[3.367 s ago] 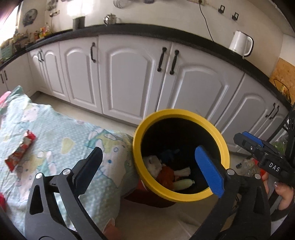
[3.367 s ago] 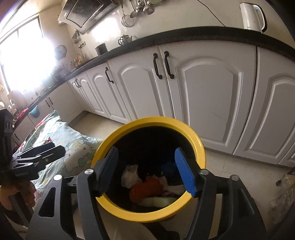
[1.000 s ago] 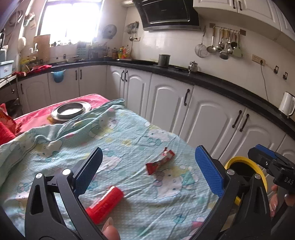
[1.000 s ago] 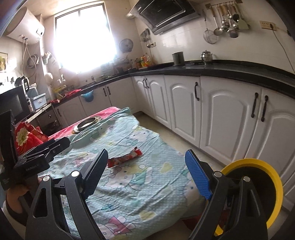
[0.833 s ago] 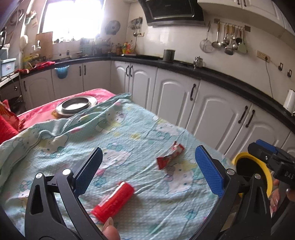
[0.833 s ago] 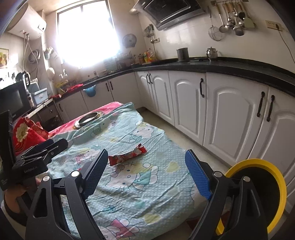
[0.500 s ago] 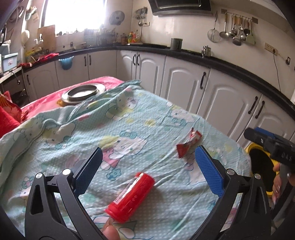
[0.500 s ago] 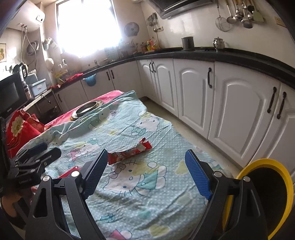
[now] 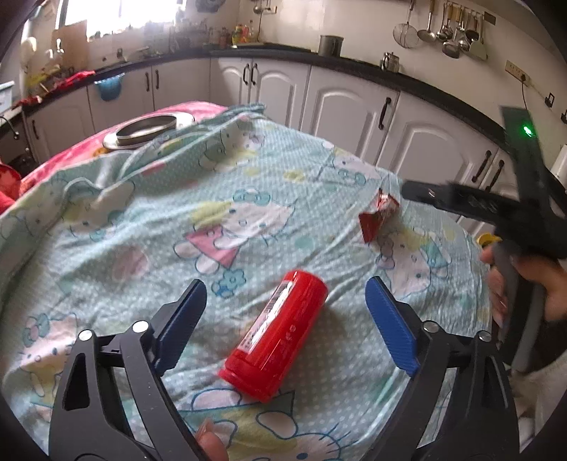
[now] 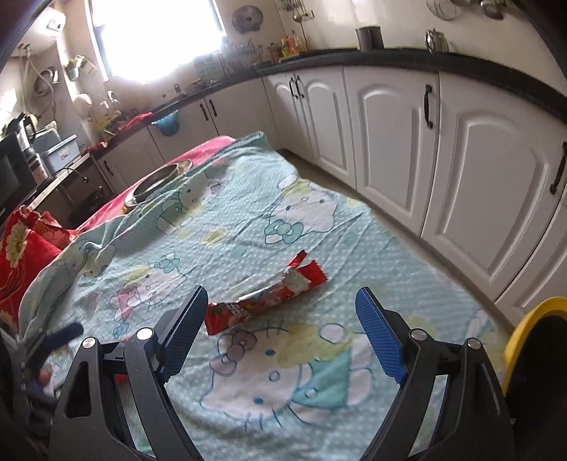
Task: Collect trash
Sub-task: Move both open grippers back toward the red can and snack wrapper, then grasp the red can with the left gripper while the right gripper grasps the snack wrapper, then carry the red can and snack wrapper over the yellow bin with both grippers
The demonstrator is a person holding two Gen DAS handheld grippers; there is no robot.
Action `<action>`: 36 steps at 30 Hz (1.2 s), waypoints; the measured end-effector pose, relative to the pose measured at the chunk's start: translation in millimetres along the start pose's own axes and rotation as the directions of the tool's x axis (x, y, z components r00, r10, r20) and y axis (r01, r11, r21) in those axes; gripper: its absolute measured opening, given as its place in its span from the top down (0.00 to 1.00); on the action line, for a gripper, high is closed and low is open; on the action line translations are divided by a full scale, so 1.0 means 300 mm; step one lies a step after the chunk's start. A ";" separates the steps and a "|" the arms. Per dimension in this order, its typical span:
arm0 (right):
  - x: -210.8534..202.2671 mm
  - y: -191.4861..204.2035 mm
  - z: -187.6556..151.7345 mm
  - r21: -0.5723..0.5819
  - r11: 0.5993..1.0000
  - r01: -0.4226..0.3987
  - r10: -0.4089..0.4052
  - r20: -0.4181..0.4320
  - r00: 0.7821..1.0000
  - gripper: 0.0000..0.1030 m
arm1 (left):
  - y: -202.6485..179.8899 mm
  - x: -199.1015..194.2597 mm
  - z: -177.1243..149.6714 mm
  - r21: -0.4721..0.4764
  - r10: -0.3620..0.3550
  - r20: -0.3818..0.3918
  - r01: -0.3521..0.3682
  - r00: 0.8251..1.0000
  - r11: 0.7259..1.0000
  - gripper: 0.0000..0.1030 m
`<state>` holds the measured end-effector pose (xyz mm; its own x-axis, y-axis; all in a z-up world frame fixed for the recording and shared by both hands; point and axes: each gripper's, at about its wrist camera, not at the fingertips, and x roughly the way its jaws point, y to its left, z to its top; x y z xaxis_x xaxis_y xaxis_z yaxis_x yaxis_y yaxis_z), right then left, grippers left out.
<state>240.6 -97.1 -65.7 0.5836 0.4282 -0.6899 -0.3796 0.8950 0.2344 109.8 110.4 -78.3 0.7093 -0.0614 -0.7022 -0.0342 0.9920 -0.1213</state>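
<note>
The kitchen runs along two sides, with white cupboards (image 10: 386, 124) under a dark counter, ladles hanging on the tiled wall (image 9: 450, 28), and a bright window (image 10: 152, 35) at the far end. In the middle stands a worktop covered by a pale green cartoon-cat cloth (image 9: 230, 198), rumpled toward its far edge, where a pink cloth shows beneath and a metal dish (image 9: 149, 129) sits. A red flowered cushion (image 10: 21, 255) lies at the left in the right wrist view, and the yellow rim of the trash bin (image 10: 531, 315) stands on the floor just past the cloth's near right corner.

As for the job, two pieces of trash lie on the cloth, so by my judgement collecting is unfinished: both have to be picked up and carried to the bin. What the bin holds cannot be seen from here.

The red can (image 9: 276, 337) lies on its side, tilted, between the fingers of the left tool (image 9: 283, 319); the jaws stand wide and are closing, but the pads do not touch it. The torn red wrapper (image 10: 265, 298) lies flat, farther along the cloth toward the cupboards. The right tool (image 10: 280, 337) hangs just short of it, jaws wide and holding nothing, the wrapper's near end beside its left finger.
</note>
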 end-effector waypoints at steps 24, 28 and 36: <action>0.088 -0.002 -0.098 -0.019 1.000 -0.010 0.008 -0.084 0.996 0.90 | -0.029 0.081 -0.045 -0.007 -0.081 -0.113 0.080 0.990 0.997 0.74; -0.021 -0.040 -0.137 -0.039 0.999 -0.024 0.022 -0.035 0.999 0.90 | -0.068 0.074 -0.024 -0.037 -0.124 -0.102 0.121 0.987 0.992 0.74; -0.259 -0.138 -0.178 -0.032 0.999 -0.022 0.024 0.060 0.998 0.90 | -0.251 -0.008 0.052 0.039 -0.171 -0.003 0.171 0.985 0.984 0.74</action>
<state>172.8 -174.0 -58.3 0.6162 0.4562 -0.6420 -0.4150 0.8809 0.2276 121.6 37.5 -56.5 0.7023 -0.2305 -0.6736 0.1153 0.9705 -0.2118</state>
